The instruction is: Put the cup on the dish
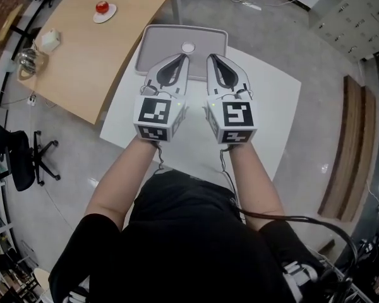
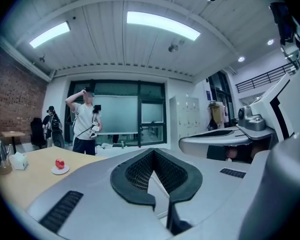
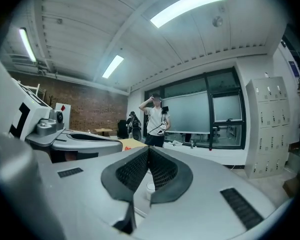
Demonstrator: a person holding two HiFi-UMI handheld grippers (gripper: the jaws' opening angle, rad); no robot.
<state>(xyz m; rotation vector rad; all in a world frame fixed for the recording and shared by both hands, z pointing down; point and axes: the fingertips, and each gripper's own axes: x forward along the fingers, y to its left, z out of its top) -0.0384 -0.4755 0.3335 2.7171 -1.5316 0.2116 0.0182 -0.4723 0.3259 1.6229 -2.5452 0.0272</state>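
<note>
A small white cup [image 1: 188,47] stands on a grey tray [image 1: 153,43] at the far end of the white table [image 1: 271,106]. Both grippers are held up side by side above the table, pointing roughly level toward the tray. My left gripper [image 1: 184,57] has its jaws shut tip to tip with nothing between them, as the left gripper view also shows [image 2: 153,151]. My right gripper [image 1: 211,57] is shut and empty as well [image 3: 149,148]. In the right gripper view the cup [image 3: 150,188] shows below the closed jaws, apart from them.
A wooden table [image 1: 101,55] stands to the left with a red apple on a white saucer [image 1: 103,10], a small white box [image 1: 49,40] and a glass pot [image 1: 29,59]. An office chair [image 1: 22,160] is at the left, a wooden bench [image 1: 347,150] at the right. A person [image 2: 85,123] stands far off.
</note>
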